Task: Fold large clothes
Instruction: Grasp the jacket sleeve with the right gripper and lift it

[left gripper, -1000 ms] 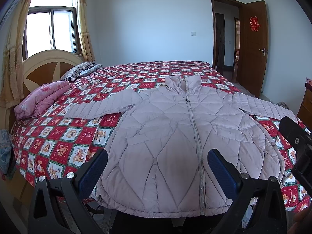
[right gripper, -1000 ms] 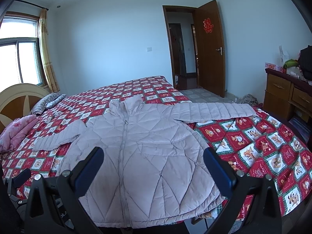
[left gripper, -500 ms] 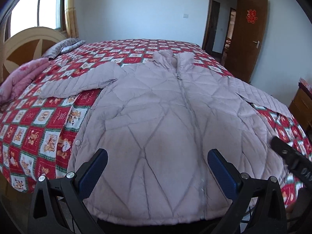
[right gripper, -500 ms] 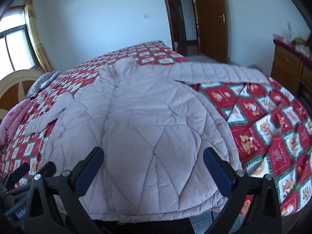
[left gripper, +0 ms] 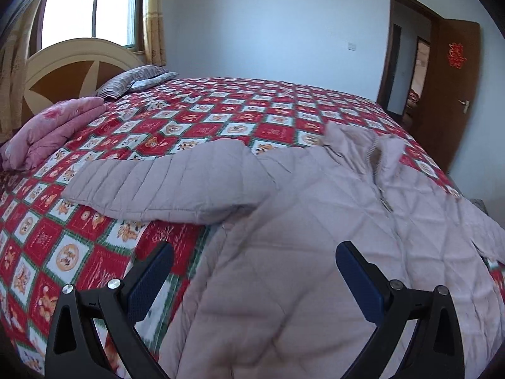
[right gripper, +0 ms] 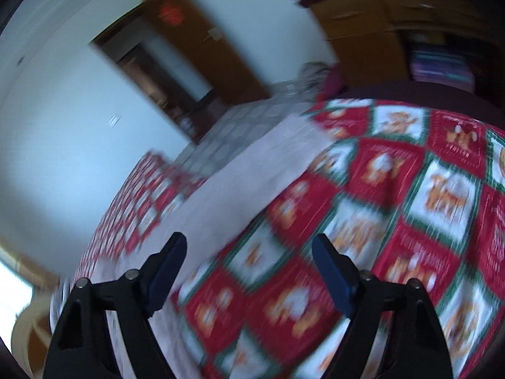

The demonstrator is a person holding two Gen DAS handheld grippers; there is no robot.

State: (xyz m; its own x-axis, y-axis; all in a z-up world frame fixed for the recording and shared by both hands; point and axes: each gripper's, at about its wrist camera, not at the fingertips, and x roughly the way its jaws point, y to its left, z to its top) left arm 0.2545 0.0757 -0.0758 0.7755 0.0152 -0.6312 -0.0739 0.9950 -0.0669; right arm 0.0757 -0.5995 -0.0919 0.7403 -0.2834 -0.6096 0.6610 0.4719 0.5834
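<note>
A home bedroom.
A bed [left gripper: 221, 120] with patterned quilt, rounded headboard [left gripper: 72, 66], curtained window [left gripper: 91, 3] and wooden door [left gripper: 457, 94] far right.

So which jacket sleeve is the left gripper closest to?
The sleeve stretched toward the pink blanket and headboard; the other sleeve lies far off on the door side.

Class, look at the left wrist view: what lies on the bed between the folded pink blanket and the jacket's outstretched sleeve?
Only bare bedspread lies between the pink blanket and the jacket sleeve; the left wrist view shows this.
</note>
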